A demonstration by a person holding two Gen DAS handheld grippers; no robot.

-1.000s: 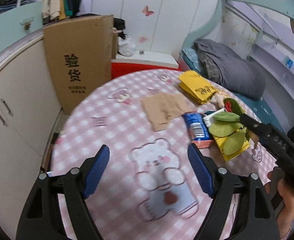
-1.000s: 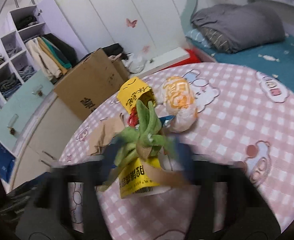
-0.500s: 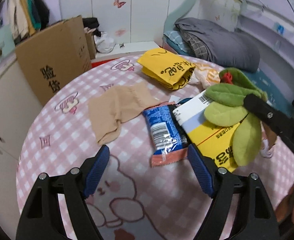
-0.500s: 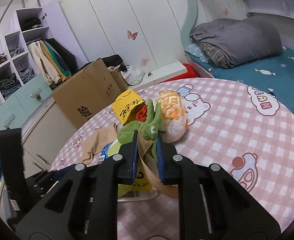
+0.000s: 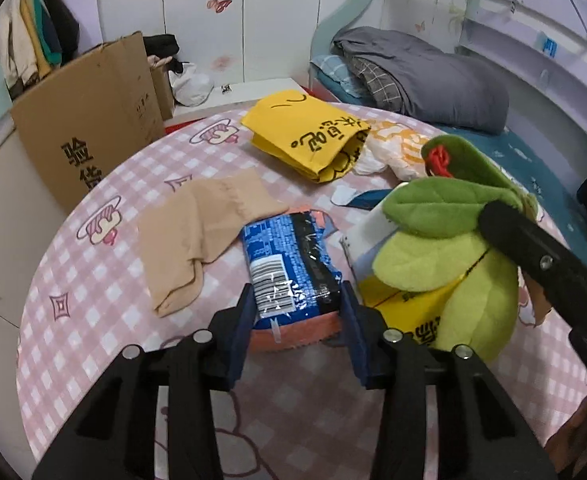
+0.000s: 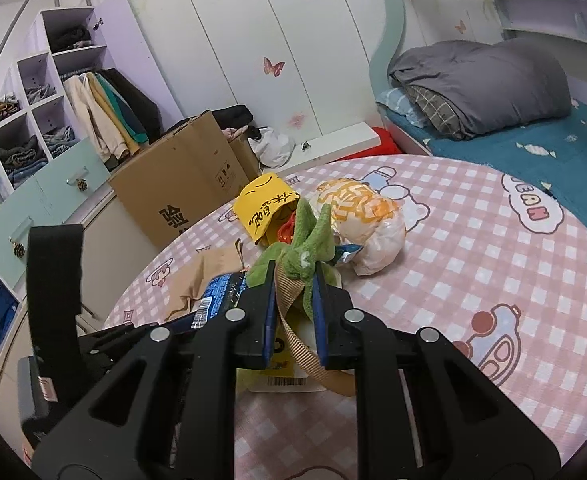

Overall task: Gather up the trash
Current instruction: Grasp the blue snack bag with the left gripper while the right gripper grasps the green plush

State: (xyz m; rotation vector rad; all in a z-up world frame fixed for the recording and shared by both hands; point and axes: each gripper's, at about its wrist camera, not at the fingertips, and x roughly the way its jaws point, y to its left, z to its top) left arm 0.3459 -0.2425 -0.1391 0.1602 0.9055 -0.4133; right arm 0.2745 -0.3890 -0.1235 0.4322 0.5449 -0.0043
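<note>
Through my left wrist camera, I am closing my left gripper around the blue snack wrapper; its near end sits between the blue pads, which are meeting its two long sides. The wrapper is lying flat on the pink checked tablecloth, its long axis running away from me along the line of my fingers. Its orange sealed end is pointing toward me and its barcode is facing up. A beige sock is lying just to its left, touching its far corner. On its right the green plush leaves are hanging over a yellow and white package, with my right gripper's black finger crossing above them. Farther back a yellow bag is lying beside a crumpled white and orange plastic bag.

Through my right wrist camera, I am holding my right gripper narrow, clamped on the green plush with a tan ribbon trailing down between the pads. The wrapper is showing low on the left, partly hidden behind my left-hand finger, its barcode end angled toward the lower left. A cardboard box is standing past the table's far edge.
</note>
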